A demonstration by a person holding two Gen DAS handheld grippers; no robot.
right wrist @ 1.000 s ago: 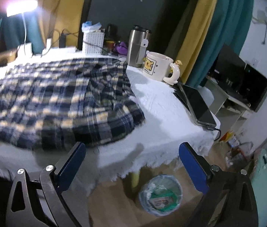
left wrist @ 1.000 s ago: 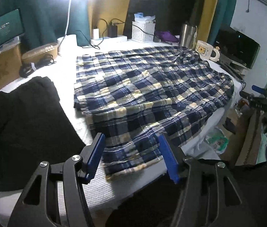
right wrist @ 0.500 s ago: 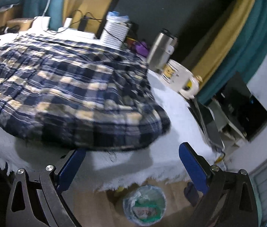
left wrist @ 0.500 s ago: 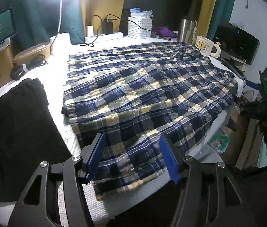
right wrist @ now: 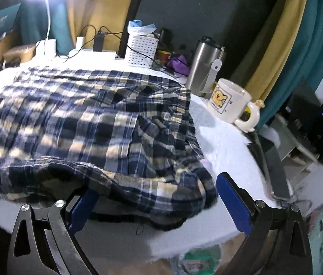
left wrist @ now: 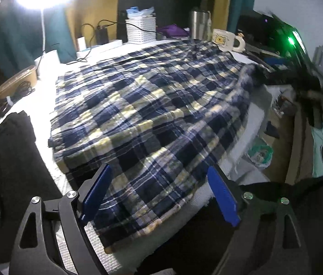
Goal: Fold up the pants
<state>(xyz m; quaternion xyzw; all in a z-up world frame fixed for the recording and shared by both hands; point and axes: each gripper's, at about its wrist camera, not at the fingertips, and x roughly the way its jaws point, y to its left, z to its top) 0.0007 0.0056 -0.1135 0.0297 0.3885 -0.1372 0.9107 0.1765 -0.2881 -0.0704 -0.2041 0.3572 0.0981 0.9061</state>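
Here the checked pants (left wrist: 152, 112) lie spread flat on the white table (right wrist: 225, 146), close to the mug (right wrist: 230, 102). The left gripper (left wrist: 159, 192) has just been opening its jaws wide over the pants' near edge, pinching nothing. The right gripper (right wrist: 154, 197) is wide apart too, around the pants' bunched corner.

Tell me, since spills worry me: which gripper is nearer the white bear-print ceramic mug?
Right. The right gripper is at the plaid pants' near corner, with the mug just beyond. The left gripper is at the pants' opposite end, the mug far across.
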